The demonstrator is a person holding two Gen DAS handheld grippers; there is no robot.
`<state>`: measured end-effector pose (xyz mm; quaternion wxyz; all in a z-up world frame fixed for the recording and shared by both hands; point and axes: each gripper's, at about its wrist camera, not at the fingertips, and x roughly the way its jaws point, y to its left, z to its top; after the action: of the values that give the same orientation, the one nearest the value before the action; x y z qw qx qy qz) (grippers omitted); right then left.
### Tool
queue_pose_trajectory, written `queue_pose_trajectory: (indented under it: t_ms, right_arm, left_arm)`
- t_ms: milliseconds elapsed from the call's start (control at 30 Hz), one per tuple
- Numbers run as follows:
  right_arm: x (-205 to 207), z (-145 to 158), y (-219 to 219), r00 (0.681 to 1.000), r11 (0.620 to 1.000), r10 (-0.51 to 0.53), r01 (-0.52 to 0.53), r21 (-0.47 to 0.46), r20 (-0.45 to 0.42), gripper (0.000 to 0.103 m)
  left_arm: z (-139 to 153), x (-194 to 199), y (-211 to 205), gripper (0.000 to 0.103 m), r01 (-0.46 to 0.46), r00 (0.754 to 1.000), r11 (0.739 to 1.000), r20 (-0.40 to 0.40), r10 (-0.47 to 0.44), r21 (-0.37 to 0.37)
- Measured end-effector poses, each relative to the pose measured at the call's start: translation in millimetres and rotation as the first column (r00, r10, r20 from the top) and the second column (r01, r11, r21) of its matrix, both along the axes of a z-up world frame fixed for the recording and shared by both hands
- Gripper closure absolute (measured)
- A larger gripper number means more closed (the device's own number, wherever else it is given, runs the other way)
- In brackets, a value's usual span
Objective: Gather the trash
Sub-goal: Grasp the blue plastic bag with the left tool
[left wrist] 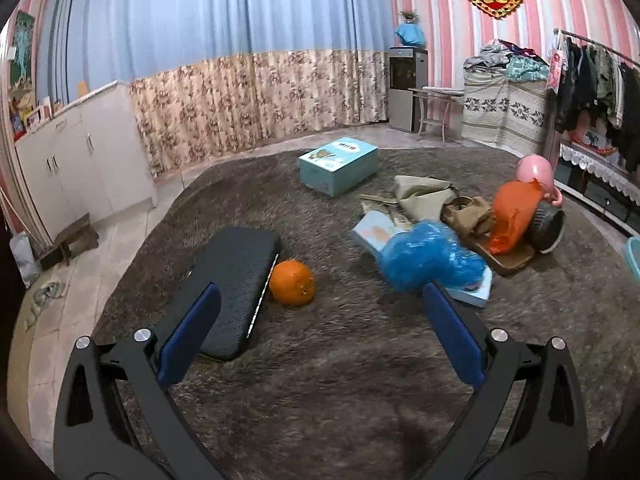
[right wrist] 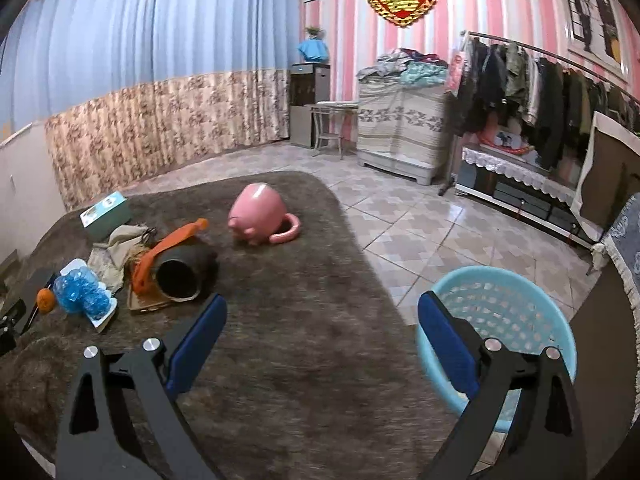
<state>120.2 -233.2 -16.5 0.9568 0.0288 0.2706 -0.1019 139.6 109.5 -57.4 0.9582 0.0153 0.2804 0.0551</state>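
Left gripper (left wrist: 320, 324) hangs low over the brown shag rug (left wrist: 320, 380) with its blue-padded fingers (left wrist: 192, 332) spread wide and holding nothing; right gripper (right wrist: 320, 336) is likewise spread and empty, its right finger in front of the near rim of a light blue perforated basket (right wrist: 516, 304) that stands on the tiled floor (right wrist: 420, 216) at the rug's edge, the likely receptacle. Just ahead of the left gripper lie a black textured pad (left wrist: 236, 280) and an orange (left wrist: 292, 282) touching its edge. Beyond, a crumpled blue plastic bag (left wrist: 428, 258) rests on a flat pale blue carton (left wrist: 370, 232); judged very light, soft and slippery, it should compress fully and is best pinched across a bunched fold, not a smooth bulge. Next come an orange plastic bag (left wrist: 512, 216), equally limp, draped against a dark cylindrical pot (right wrist: 180, 272) lying on its side, then beige cloth (left wrist: 420, 196) and brown card beneath. Farther off are a teal box (left wrist: 338, 164) and an overturned pink potty (right wrist: 260, 216). The deep pile may snag thin film. The room beyond shows blue and floral curtains (left wrist: 240, 60), white cabinets (left wrist: 80, 160), pink striped walls, a water dispenser and a loaded clothes rail (right wrist: 540, 80).
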Motion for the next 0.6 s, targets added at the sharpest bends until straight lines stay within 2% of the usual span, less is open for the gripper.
queue_pose_trajectory:
  t_ms: [133, 233, 400, 533, 600]
  right_arm:
    - [14.4, -11.3, 15.6, 0.999, 1.000, 0.000, 0.000, 0.015, -0.036, 0.009]
    - [23.6, -18.3, 20.6, 0.998, 1.000, -0.009, 0.008, -0.015, -0.058, 0.009]
    - [33.9, -23.6, 16.7, 0.997, 1.000, -0.025, 0.024, -0.008, -0.072, 0.009]
    - [38.7, -26.7, 17.3, 0.996, 0.999, -0.027, 0.025, -0.023, -0.087, 0.009]
    - [40.2, -27.2, 17.2, 0.995, 0.999, -0.028, 0.026, -0.028, -0.093, 0.009]
  left_arm:
    - [-7.1, 10.2, 5.9, 0.005, 0.002, 1.000, 1.000, -0.015, -0.002, -0.019]
    - [-8.4, 18.5, -1.7, 0.005, 0.026, 1.000, 1.000, -0.014, -0.026, -0.010]
    - [-3.5, 41.3, -38.2, 0.005, 0.108, 0.994, 0.994, 0.002, -0.108, 0.029]
    - [-11.7, 65.3, -61.8, 0.006, 0.176, 0.984, 0.984, -0.037, -0.175, 0.014]
    - [-16.2, 73.5, -69.1, 0.016, 0.189, 0.980, 0.982, -0.060, -0.188, 0.017]
